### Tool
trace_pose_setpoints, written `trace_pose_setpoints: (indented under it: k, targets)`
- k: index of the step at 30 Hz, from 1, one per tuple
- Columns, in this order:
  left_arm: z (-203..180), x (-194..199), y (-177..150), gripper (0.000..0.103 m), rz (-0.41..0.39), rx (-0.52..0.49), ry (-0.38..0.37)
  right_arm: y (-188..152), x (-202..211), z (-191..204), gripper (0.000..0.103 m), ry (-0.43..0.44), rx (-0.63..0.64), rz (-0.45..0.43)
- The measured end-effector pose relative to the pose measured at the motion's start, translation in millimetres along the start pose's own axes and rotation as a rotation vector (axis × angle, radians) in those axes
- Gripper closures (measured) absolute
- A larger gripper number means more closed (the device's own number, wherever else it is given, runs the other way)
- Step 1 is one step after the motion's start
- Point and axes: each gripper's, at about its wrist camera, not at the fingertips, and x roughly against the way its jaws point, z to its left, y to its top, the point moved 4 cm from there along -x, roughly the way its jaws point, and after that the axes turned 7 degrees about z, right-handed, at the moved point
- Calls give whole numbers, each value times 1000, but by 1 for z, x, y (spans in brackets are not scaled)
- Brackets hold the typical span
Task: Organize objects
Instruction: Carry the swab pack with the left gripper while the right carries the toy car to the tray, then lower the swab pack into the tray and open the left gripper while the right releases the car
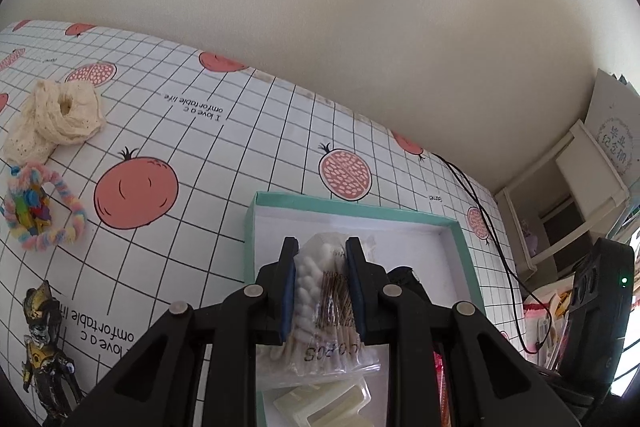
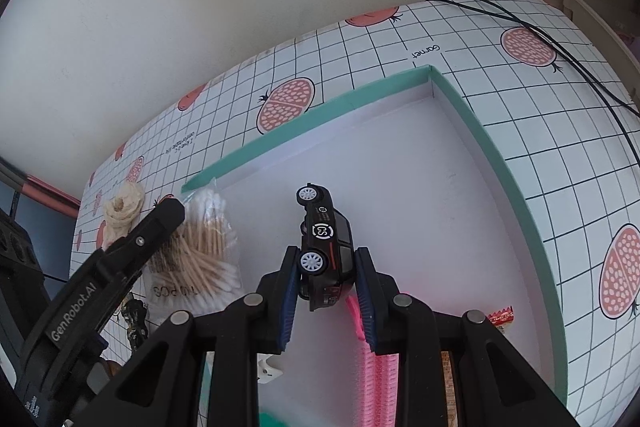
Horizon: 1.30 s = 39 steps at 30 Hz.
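Observation:
My left gripper (image 1: 322,251) is shut on a clear bag of cotton swabs (image 1: 324,307) and holds it over the near left part of a shallow teal-rimmed box (image 1: 352,205) with a white floor. In the right wrist view the same bag (image 2: 204,251) hangs at the box's left edge, with the left gripper's finger (image 2: 160,223) against it. My right gripper (image 2: 326,251) is shut on a black toy car (image 2: 326,251), held nose up over the middle of the box (image 2: 516,183).
On the pomegranate-print tablecloth lie a cream lace cloth (image 1: 56,119), a pastel pipe-cleaner ring with coloured bits (image 1: 40,207) and a dark figurine (image 1: 44,343). White plastic pieces (image 1: 320,403) and a pink comb-like item (image 2: 380,367) lie in the box. A black cable (image 2: 560,43) crosses the far right.

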Motion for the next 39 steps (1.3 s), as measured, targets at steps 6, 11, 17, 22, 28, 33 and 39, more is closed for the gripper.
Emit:
trace_pose_setpoints:
  k: [6, 11, 17, 22, 28, 33, 39]
  targets:
    - [3, -12, -6, 78, 52, 2, 23, 1, -1, 0, 74, -5, 7, 6]
    - [-1, -10, -7, 76, 63, -24, 52, 1, -2, 0, 74, -15, 11, 21]
    - [-7, 0, -2, 56, 53, -50, 71, 2, 4, 0, 70, -28, 16, 13]
    - [-15, 18, 5, 56, 37, -70, 94, 7, 15, 2, 68, -47, 27, -3]
    - [-23, 46, 17, 55, 11, -111, 179, 12, 42, 10, 68, -43, 55, -51]
    - [-21, 61, 20, 47, -7, -134, 242, 14, 57, 21, 68, -54, 86, -87]
    - [-6, 53, 19, 39, 28, -123, 336, 12, 46, 18, 63, -113, 95, -75]
